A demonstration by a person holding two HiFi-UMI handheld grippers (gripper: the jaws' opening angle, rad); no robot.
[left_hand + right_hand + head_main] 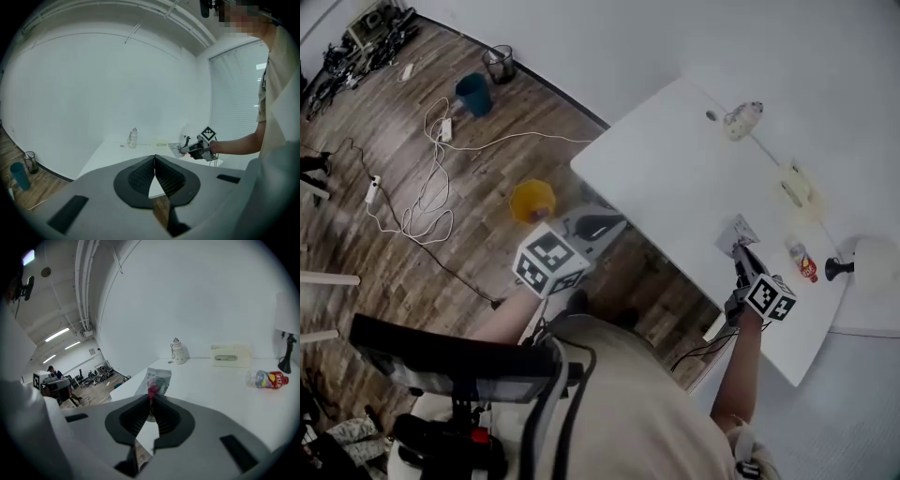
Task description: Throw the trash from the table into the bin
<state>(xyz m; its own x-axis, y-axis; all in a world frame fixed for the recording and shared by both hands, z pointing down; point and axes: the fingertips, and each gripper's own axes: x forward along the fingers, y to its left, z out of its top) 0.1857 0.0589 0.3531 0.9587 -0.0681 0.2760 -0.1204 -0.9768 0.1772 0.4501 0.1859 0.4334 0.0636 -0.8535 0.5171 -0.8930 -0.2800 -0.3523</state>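
- Wrapper [157, 379] is pinched by its lower edge in the right gripper [151, 397], whose jaws are nearly together on it. It is held above the table [675, 178], likely for carrying.
- Left gripper [154, 157] is closed on nothing, off the table's edge.
- Yellow bin [532, 201] stands on the floor past the table corner, with nothing in between.
- What seems a crushed bottle [267, 378] lies on the table.
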